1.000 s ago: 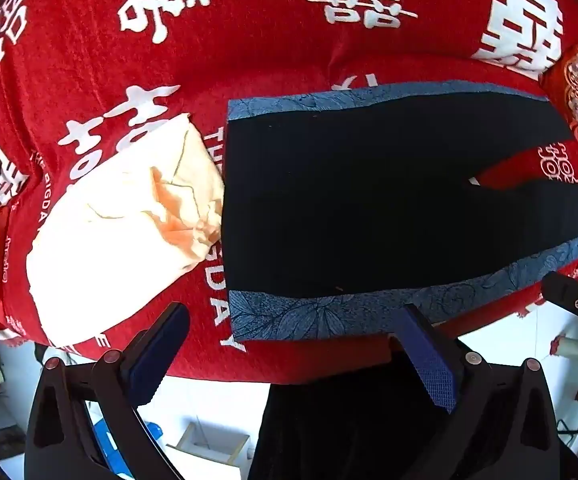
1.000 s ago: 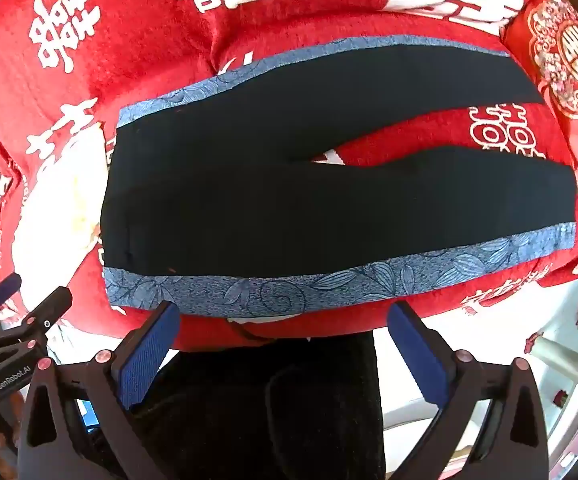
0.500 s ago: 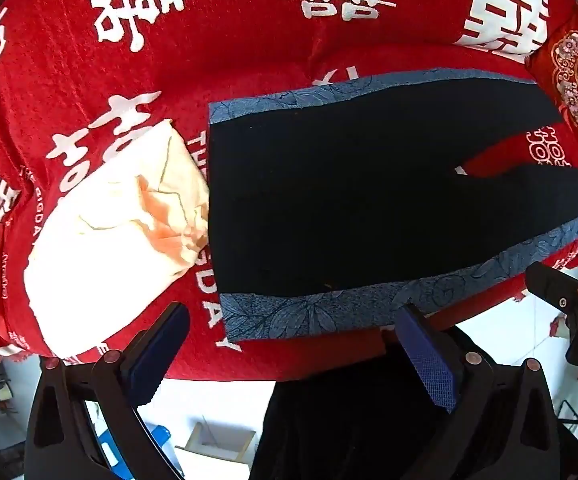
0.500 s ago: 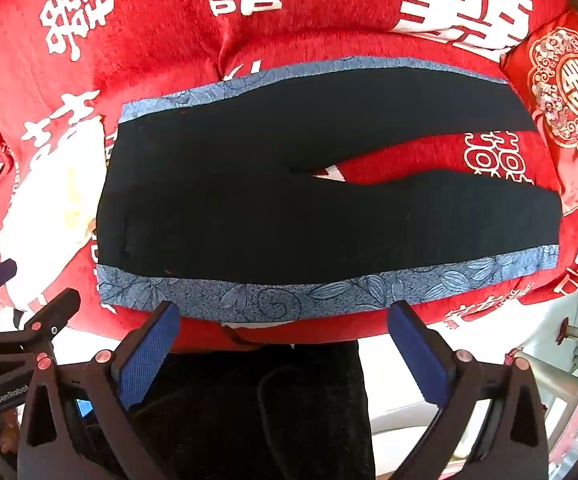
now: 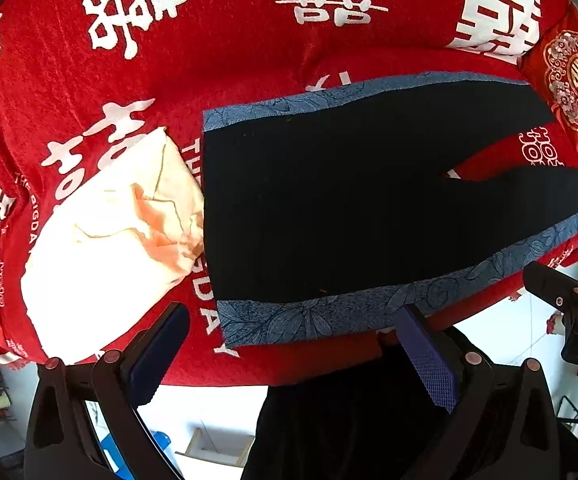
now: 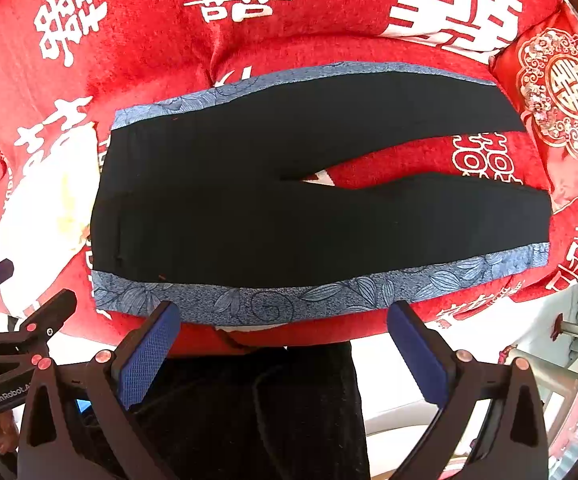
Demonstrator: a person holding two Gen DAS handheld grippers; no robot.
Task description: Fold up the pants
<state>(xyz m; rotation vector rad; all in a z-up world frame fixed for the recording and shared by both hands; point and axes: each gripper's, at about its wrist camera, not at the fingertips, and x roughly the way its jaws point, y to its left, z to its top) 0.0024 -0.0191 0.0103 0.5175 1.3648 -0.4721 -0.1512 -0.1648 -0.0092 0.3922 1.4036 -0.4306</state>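
Note:
Black pants (image 5: 329, 216) with blue floral side stripes lie flat on a red cloth (image 5: 229, 48), waistband to the left, legs spread apart to the right. They also show in the right wrist view (image 6: 289, 216). My left gripper (image 5: 293, 344) is open and empty, just off the near blue stripe by the waistband. My right gripper (image 6: 285, 336) is open and empty, just off the near stripe at mid-length. Each gripper shows at the edge of the other's view.
A cream and peach folded cloth (image 5: 101, 232) lies left of the waistband. A red embroidered cushion (image 6: 561, 96) sits at the far right by the leg ends. The red-covered surface's near edge (image 5: 289, 376) drops to a white floor, where a dark-clothed person stands.
Both grippers have drawn back slightly from the pants, which now sit a little farther away in both views. The pants have not moved.

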